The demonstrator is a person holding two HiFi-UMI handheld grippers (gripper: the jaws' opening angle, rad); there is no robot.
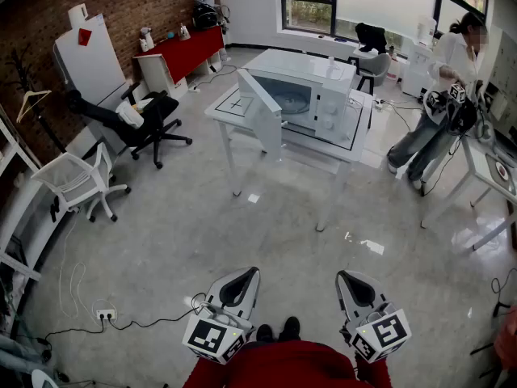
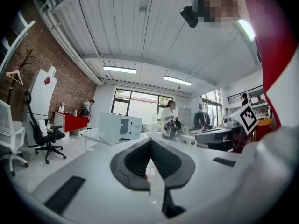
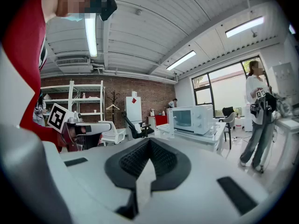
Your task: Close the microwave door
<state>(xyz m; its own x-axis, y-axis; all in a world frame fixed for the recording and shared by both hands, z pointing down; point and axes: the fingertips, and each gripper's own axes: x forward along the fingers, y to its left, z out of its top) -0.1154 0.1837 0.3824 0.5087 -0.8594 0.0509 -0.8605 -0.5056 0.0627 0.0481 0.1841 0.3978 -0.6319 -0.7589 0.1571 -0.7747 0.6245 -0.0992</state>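
A white microwave [image 1: 311, 97] stands on a white table [image 1: 349, 146] across the room, its door [image 1: 261, 111] swung wide open toward me. Both grippers hover low near my body, far from it. My left gripper [image 1: 249, 273] is shut with nothing in it, and my right gripper [image 1: 344, 276] is likewise shut and empty. In the left gripper view the microwave [image 2: 127, 127] and its open door [image 2: 107, 129] show beyond the closed left gripper [image 2: 150, 142]. Past the closed right gripper [image 3: 149, 142], the right gripper view has the microwave [image 3: 194, 119] to the right.
A black office chair [image 1: 144, 120] and a white chair [image 1: 79, 181] stand at the left, with a red cabinet [image 1: 184, 51] behind. A person [image 1: 440, 124] stands right of the table beside another table [image 1: 485, 170]. A power strip [image 1: 105, 314] with cables lies on the floor.
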